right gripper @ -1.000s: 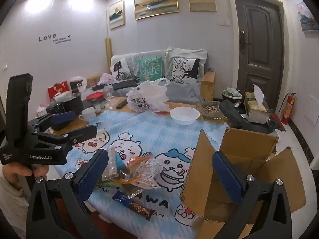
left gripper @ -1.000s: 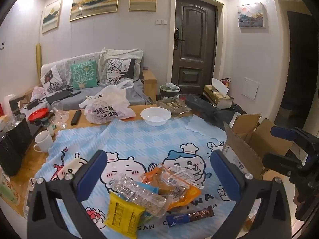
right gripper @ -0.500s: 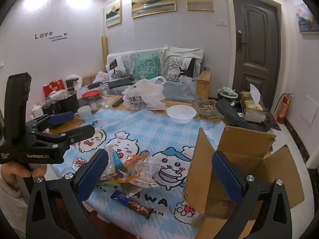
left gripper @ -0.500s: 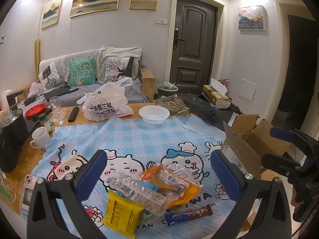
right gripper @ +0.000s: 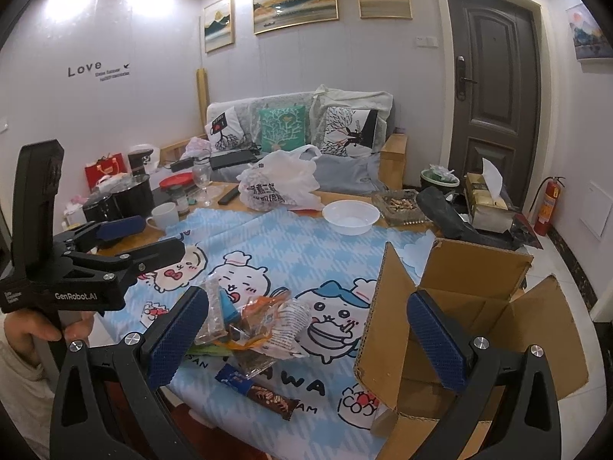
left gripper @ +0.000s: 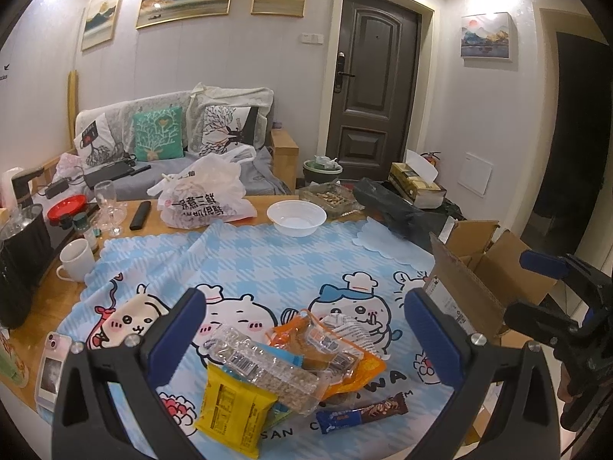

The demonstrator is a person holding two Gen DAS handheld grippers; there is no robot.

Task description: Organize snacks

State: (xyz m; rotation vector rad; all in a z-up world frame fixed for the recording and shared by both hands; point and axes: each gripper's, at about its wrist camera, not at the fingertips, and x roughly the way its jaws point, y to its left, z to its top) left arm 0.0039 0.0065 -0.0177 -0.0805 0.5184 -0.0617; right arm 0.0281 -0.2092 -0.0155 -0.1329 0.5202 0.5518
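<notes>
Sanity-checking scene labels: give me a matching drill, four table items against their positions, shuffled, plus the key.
Items:
1. yellow snack packet
2. chocolate bar
3. white bowl
4. cardboard box

Places:
A. far side of the blue cloth, beside the printed plastic bag
B. off the table's right edge, flaps open
C. near-left end of the snack pile
D. alone on the cloth's near edge, right of the pile

Pairs: 1-C, 2-D, 3-A, 4-B
</notes>
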